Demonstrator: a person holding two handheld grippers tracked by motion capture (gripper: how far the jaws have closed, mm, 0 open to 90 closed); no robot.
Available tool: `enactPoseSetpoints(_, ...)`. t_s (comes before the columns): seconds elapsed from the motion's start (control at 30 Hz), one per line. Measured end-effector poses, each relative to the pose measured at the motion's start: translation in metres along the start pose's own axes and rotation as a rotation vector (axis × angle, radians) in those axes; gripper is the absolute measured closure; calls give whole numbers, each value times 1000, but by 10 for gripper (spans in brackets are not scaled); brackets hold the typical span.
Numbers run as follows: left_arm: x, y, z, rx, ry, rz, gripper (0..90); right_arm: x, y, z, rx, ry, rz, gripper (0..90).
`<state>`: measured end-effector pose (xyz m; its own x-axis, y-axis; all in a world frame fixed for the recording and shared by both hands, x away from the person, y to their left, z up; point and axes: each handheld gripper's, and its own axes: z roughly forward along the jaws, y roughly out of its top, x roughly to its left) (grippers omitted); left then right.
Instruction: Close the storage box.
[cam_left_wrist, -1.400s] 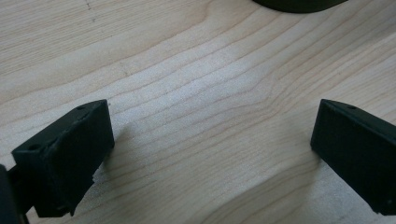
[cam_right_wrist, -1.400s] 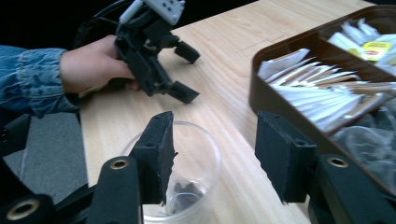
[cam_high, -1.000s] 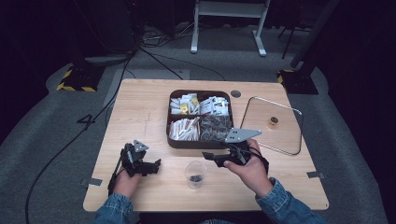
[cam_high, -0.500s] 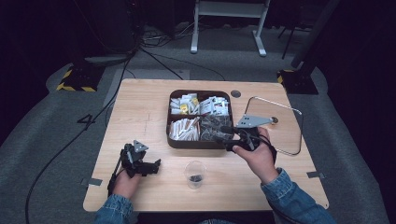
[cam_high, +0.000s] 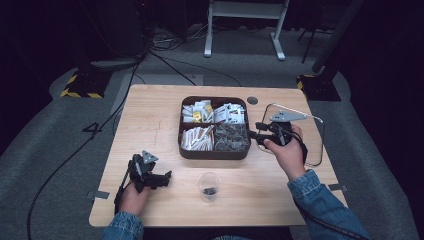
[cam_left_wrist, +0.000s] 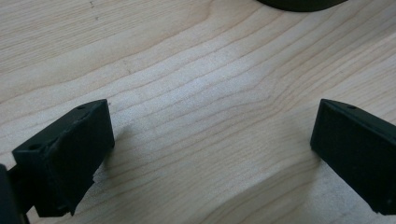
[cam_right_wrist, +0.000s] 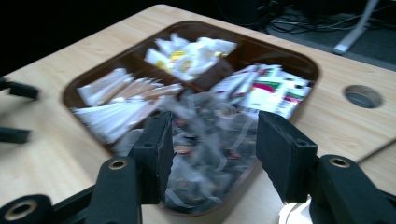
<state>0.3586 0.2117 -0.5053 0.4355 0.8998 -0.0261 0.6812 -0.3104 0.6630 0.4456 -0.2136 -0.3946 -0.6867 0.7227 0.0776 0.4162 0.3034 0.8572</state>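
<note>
Since the earlier frames, the right gripper (cam_high: 259, 136) has travelled from beside the small clear plastic cup (cam_high: 209, 186) up to the right edge of the dark brown four-compartment tray (cam_high: 214, 152), while the left gripper (cam_high: 162, 178) has kept its place. Nearest the person, that left gripper rests low over the pale wooden table (cam_high: 150, 120) at the front left, its two black jaws spread wide with nothing but bare wood grain between them. Just to its right stands the cup, with a few dark bits at its bottom, well apart from both grippers. Farther on, the right gripper (cam_right_wrist: 212, 149) points into the tray's near-right compartment, jaws spread partway above the heap of clear sachets with dark contents (cam_right_wrist: 205, 140); its view is blurred, so the pads seem to hover rather than pinch anything. Beyond lie white paper sticks (cam_right_wrist: 116, 105), yellow-marked white packets (cam_right_wrist: 187, 53) and red-and-green packets (cam_right_wrist: 271, 91).
</note>
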Motion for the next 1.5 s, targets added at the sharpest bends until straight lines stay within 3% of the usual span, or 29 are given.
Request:
enactPoseSetpoints(0.33, 0, -1, -1, 0, 2, 1, 0, -49, -8, 24, 44, -144, 41, 466)
enactPoseSetpoints(0.53, 0, -1, -1, -1, 2, 0, 0, -74, -22, 33, 62, -196, 89, 456)
enactPoseSetpoints(0.77, -2, -1, -1, 0, 9, -12, 0, -99, -39, 33, 86, -277, 103, 458)
enactPoseSetpoints(1.0, -2, -1, -1, 2, 8, -11, 0, -124, -59, 23, 115, -358, 155, 455)
enactPoseSetpoints(1.23, -2, -1, 0, 0, 8, -6, 0, -137, -71, 20, 118, -409, 177, 460)
enactPoseSetpoints(1.5, -2, 0, 0, -1, 7, -3, 0, -142, -71, 14, 104, -451, 173, 433)
